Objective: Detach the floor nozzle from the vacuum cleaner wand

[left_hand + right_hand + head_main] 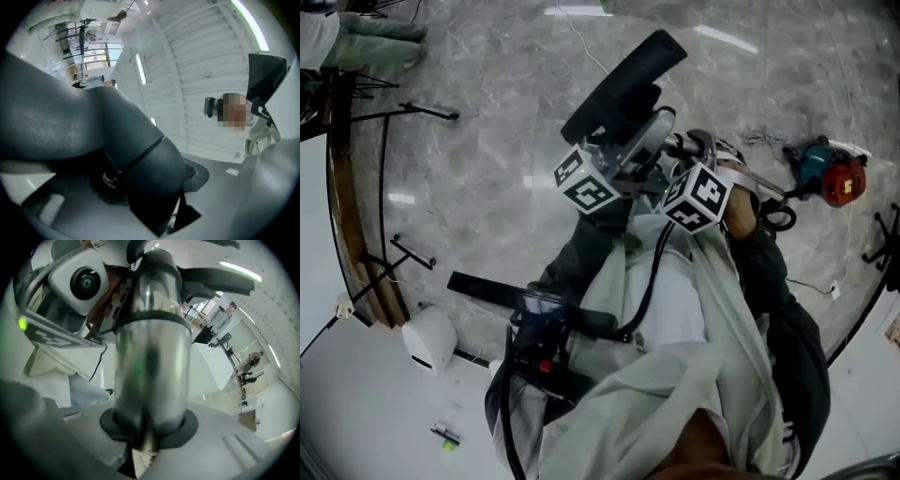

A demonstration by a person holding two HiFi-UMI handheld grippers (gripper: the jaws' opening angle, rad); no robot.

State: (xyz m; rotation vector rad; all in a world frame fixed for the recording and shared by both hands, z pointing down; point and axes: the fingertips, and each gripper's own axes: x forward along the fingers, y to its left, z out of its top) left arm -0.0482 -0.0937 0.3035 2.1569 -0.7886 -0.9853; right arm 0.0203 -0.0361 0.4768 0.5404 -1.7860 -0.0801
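- Far left, a white dome (pixel 429 337) sits on the floor (pixel 487 94), near black stands (pixel 403 253)
- My left gripper (pixel 614 159) is up close under the head camera. Its jaws stand wide apart with the dark neck of the nozzle (pixel 140 154) between them, and a gap shows on the right side, so I read nothing as clamped
- In the head view the black nozzle juts up and away above both grippers
- My right gripper (pixel 696 155) is just beside the left one. Its jaws are closed on the silver wand (pixel 152 371), pads tight round the tube
- I cannot tell whether nozzle and wand are joined or apart
- Far right, a red and teal machine (pixel 830 173) lies on the floor
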